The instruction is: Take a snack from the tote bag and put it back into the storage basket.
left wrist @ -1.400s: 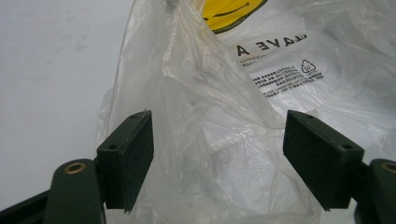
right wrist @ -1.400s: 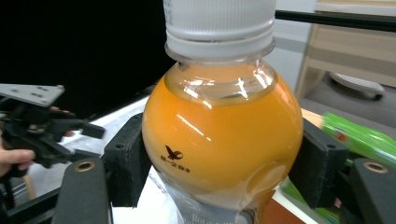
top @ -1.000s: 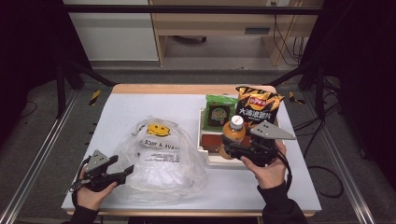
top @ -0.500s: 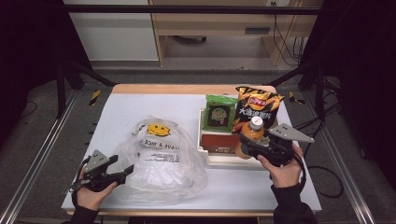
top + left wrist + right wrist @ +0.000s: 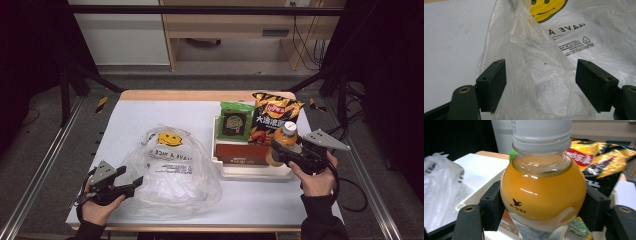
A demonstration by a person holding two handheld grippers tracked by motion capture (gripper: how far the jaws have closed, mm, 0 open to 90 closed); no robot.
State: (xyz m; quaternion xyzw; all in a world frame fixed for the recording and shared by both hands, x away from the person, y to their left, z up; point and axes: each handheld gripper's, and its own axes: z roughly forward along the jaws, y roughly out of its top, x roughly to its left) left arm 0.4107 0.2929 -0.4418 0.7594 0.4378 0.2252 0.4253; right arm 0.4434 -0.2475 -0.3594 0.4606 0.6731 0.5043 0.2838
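The right hand-held gripper [image 5: 541, 212] clamped the bottle [image 5: 543, 195] at its belly; best kept upright. The left hand-held gripper [image 5: 541, 85] gaped around the bag [image 5: 544, 70], unpinched.

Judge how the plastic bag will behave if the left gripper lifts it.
The bag is thin, crumpled film, so it will likely sag and fold. It looks nearly empty, so probably light. The film may slip from the left gripper, whose jaws stand open around a fold.
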